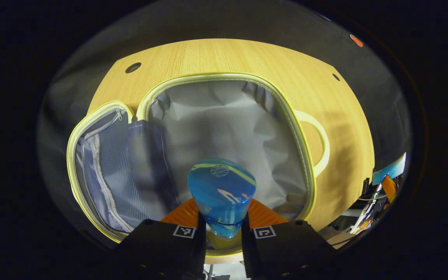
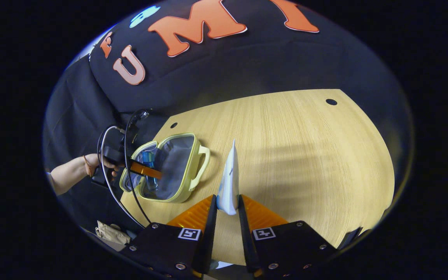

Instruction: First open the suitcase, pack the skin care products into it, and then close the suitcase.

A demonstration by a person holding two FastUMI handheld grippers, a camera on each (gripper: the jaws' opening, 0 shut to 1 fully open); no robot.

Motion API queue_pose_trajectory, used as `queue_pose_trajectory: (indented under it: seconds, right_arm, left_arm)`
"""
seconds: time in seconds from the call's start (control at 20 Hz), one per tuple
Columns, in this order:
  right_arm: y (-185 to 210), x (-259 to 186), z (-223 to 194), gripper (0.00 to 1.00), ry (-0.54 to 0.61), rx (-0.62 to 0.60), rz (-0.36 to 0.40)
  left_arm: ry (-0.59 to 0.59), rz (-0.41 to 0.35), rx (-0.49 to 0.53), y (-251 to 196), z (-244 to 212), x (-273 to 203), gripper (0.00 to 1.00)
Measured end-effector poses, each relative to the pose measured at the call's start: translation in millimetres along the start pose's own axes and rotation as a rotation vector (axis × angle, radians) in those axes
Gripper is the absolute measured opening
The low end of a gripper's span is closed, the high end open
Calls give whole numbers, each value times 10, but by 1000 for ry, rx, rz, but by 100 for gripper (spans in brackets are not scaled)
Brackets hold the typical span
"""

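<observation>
Wooden table (image 2: 294, 155), open suitcase (image 1: 228, 116) lying flat. Left gripper (image 1: 222, 229) clamped on blue bottle (image 1: 222, 190) above the grey lining; right gripper (image 2: 228, 221) pinching white tube (image 2: 230, 179) well apart. Best lowered close to the lining before release, clear of the zip edge.

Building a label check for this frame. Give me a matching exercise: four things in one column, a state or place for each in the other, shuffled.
1. blue bottle
2. white tube
3. suitcase
4. table

a. lies open, lining showing
b. clamped in the right hand-held gripper
c. carries the suitcase
d. clamped in the left hand-held gripper, over the suitcase

Pairs: 1-d, 2-b, 3-a, 4-c
</observation>
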State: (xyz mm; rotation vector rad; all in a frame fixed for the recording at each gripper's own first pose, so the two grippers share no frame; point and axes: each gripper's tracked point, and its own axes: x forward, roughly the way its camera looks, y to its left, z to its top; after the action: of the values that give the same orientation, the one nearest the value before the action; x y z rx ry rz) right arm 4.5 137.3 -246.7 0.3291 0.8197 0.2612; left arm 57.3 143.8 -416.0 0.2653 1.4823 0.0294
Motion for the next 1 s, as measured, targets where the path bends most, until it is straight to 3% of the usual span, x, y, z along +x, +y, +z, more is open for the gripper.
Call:
queue_pose_trajectory:
  seconds: [0.35,0.7,0.75,0.85,0.9,1.0]
  right_arm:
    - [-100,-152,-65,35,-15,12,-38]
    - [-3,-149,-29,35,-12,16,-26]
    - [22,-158,-24,35,-13,14,-20]
    - [79,-160,16,35,-15,8,-7]
    - [97,-149,48,30,-17,3,-4]
    - [126,-144,113,35,-20,-16,-1]
  left_arm:
    - [25,26,-67,151,-16,330,42]
    - [-5,37,-70,132,72,294,44]
    - [-21,24,-68,97,85,291,48]
    - [-41,-3,-70,-25,119,250,83]
    - [-54,-8,-61,-56,119,220,100]
    - [-113,-2,-40,-109,201,45,100]
